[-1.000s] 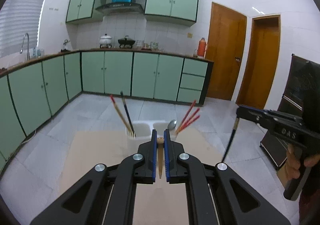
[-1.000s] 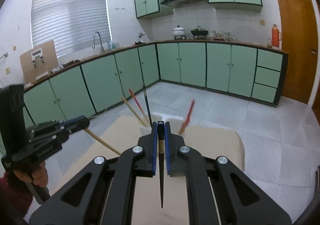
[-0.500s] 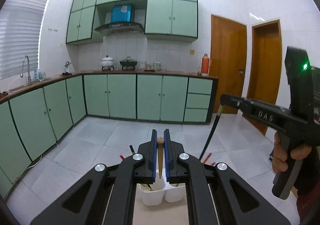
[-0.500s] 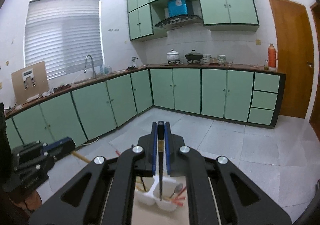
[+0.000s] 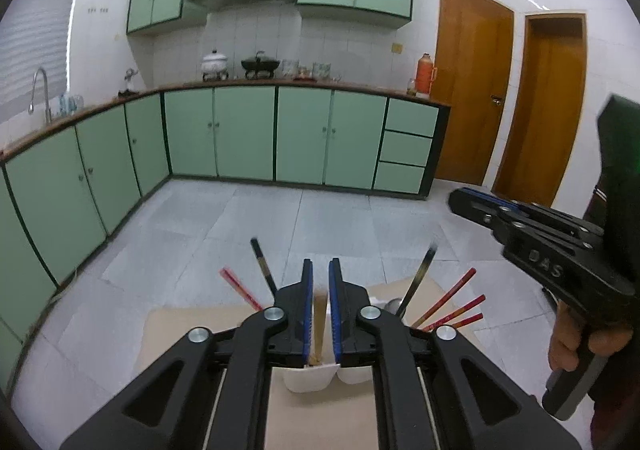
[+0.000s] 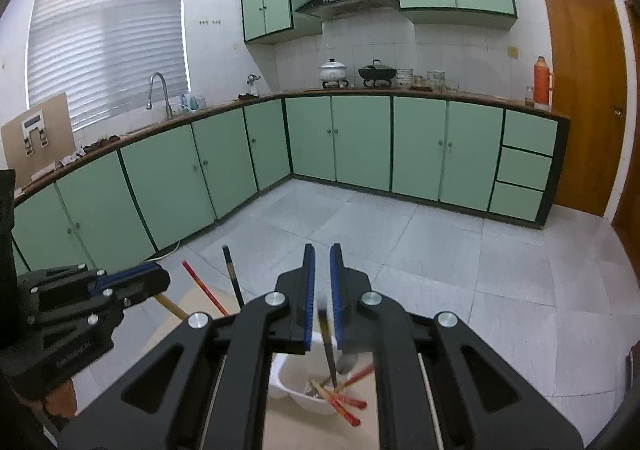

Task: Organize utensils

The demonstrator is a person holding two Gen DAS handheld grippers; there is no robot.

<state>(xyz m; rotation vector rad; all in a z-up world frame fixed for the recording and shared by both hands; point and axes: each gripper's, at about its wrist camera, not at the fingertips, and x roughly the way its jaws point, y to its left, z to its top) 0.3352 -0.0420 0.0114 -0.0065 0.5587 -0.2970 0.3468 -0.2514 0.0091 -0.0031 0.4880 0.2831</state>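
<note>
both grippers have dropped back toward the holder since half a second ago, and the black chopstick (image 6: 329,350) no longer sits clamped in the right gripper (image 6: 322,290): its jaws stand slightly parted, the stick loose between them with its tip down in the right compartment of the white utensil holder (image 6: 308,396). left gripper (image 5: 319,306) jaws also show a narrow gap around a wooden chopstick (image 5: 319,330) that reaches into the left compartment; whether it is gripped cannot be told. beyond, red chopsticks (image 5: 452,310) and a spoon (image 5: 393,305) already stand in the holder on the tabletop (image 5: 192,330). judgement: sorting is nearly done; remaining are clean release and withdrawal of both grippers.
</note>
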